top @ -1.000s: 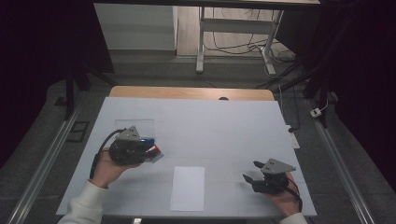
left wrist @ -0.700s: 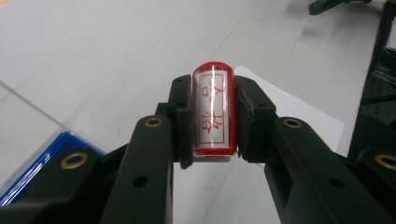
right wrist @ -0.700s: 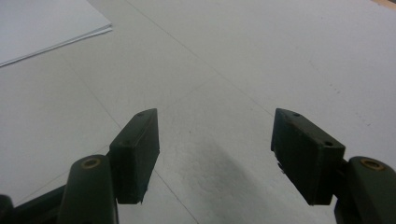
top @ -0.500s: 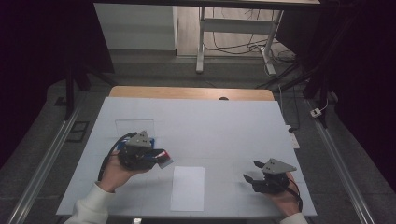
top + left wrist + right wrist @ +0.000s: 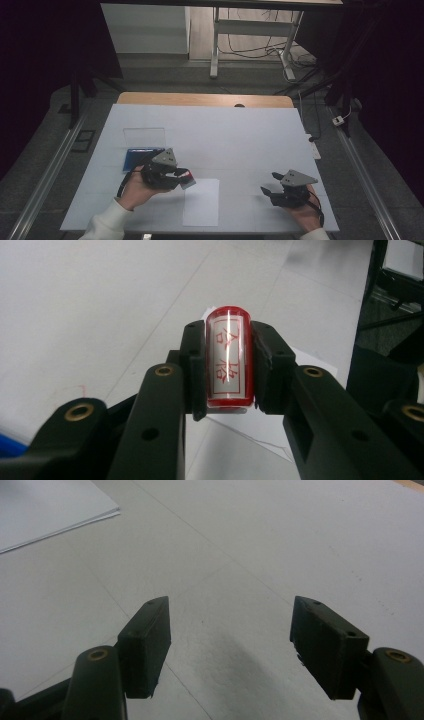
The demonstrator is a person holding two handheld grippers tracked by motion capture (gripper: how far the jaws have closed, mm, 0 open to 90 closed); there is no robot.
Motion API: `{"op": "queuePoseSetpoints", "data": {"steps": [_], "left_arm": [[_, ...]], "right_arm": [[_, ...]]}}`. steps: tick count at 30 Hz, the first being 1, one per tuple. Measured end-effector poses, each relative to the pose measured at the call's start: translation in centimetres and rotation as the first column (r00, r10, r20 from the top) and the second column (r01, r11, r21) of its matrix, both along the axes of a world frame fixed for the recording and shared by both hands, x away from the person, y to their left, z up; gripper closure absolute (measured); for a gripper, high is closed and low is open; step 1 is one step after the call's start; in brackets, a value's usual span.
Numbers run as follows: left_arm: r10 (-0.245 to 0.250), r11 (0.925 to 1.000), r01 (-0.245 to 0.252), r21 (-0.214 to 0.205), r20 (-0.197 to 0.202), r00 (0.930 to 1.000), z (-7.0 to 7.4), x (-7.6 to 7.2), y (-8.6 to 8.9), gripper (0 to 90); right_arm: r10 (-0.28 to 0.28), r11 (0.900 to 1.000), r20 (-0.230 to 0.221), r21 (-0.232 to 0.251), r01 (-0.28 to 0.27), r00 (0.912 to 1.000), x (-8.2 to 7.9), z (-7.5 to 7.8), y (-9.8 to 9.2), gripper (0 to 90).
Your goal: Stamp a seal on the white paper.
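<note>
One sheet of paper (image 5: pixel 201 202) lies on the white table (image 5: pixel 240 135) near the front edge, and the left gripper (image 5: pixel 176 177) clamps a red-and-clear stamp (image 5: pixel 228 361) just at the sheet's left edge. The stamp's long axis runs along the jaws, its red-lettered face pointing away from the hand. Stamping well probably calls for tilting that face squarely down before pressing. The right gripper (image 5: pixel 268 190) rests wide open, holding nothing.

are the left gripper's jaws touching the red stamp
Touching. In the left gripper view the left gripper has both black jaws pressed flat against the sides of the red stamp, no gap.
</note>
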State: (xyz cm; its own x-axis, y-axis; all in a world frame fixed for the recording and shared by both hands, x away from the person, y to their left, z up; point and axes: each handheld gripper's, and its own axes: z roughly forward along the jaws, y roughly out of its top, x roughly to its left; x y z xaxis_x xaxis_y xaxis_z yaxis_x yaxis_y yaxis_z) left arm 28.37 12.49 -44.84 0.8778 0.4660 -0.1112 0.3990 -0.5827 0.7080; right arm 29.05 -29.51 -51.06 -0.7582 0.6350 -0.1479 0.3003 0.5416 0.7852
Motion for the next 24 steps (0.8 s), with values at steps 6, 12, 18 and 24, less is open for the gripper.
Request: {"op": "queuePoseSetpoints", "data": {"steps": [6, 12, 18, 24], "left_arm": [[-0.04, 0.9989, 0.04, 0.024, -0.011, 0.9991, -0.6, -0.3, -1.6, 69.9], [-0.059, 0.9972, 0.06, 0.045, -0.022, 0.998, -1.2, -0.3, -2.7, 69.9], [-0.074, 0.9949, 0.076, 0.065, -0.031, 0.9967, -1.7, -0.3, -3.6, 69.8], [-0.088, 0.9888, 0.091, 0.118, -0.034, 0.9955, -2.6, -0.3, -4.9, 69.9]], "right_arm": [[0.002, 1.0, -0.001, -0.002, -0.002, 1.0, 0.0, 0.0, 0.0, 32.1], [0.002, 1.0, -0.003, -0.003, -0.002, 1.0, 0.0, -0.1, 0.1, 32.3], [0.002, 1.0, -0.004, -0.006, -0.002, 1.0, 0.1, -0.1, 0.1, 32.4], [0.003, 1.0, -0.003, -0.003, -0.003, 1.0, 0.0, -0.1, 0.1, 32.5]]}}
